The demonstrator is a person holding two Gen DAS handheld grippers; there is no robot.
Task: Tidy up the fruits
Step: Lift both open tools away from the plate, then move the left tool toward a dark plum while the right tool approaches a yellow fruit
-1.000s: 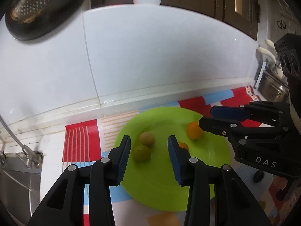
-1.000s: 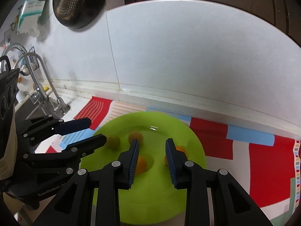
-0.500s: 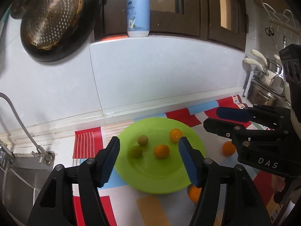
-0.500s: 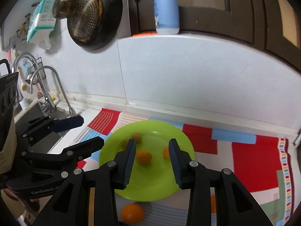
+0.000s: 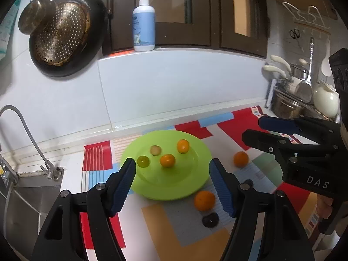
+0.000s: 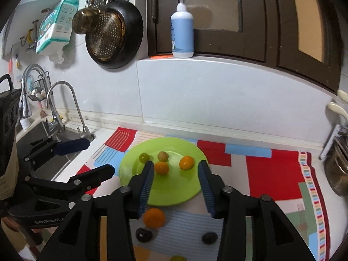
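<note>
A green plate [image 5: 191, 180] [image 6: 174, 193] on the patterned mat holds two orange fruits [image 5: 167, 160] [image 6: 186, 162] and two small greenish ones [image 5: 143, 161] [image 6: 143, 157]. Outside it lie an orange [image 5: 204, 200] [image 6: 154, 217] by the near rim, another orange [image 5: 240, 159] at the right, and dark fruits [image 5: 210, 219] [image 6: 143, 235]. My left gripper [image 5: 173, 187] is open and empty, above the plate's near edge. My right gripper [image 6: 176, 187] is open and empty, held back above the plate's near side.
A sink [image 6: 43, 134] with a tap [image 5: 19, 128] lies at the left. Pots and utensils [image 5: 304, 95] stand at the right. A pan with strainer [image 6: 113, 37] hangs on the wall. A soap bottle [image 5: 143, 21] stands on the ledge.
Both grippers have pulled back and up from the plate and opened wider. More of the mat, with fruits outside the plate, has come into view.
</note>
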